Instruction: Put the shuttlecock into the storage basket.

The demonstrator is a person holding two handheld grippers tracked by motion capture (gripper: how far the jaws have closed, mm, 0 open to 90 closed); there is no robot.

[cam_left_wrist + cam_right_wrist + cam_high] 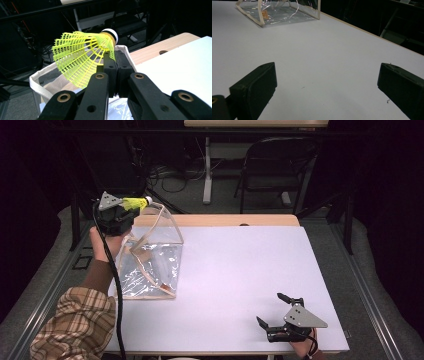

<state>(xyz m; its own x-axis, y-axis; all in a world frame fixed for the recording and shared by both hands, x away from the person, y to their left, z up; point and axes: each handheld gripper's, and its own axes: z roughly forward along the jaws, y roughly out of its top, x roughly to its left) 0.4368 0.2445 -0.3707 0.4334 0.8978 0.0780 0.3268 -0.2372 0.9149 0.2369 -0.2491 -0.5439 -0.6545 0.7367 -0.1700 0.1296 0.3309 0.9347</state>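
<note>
A yellow plastic shuttlecock (pixel 136 203) (pixel 80 55) with a white and tan cork tip is held up at the back left. My left gripper (pixel 131 206) (pixel 116 56) is shut on the edge of its mesh skirt, just above the open top of a clear plastic bag (pixel 150 255) (pixel 37 80) (pixel 279 10) with beige trim. The bag stands on the white table top (pixel 240 270). My right gripper (pixel 270 308) (pixel 327 82) rests low near the table's front right, jaws wide open with nothing between them.
Behind the table a folding chair (pixel 275 160), a white desk leg (pixel 207 170) and cables on the floor stand in the dark. A wooden strip (pixel 225 220) with a hole runs along the table's far edge. Dark metal rails flank the table.
</note>
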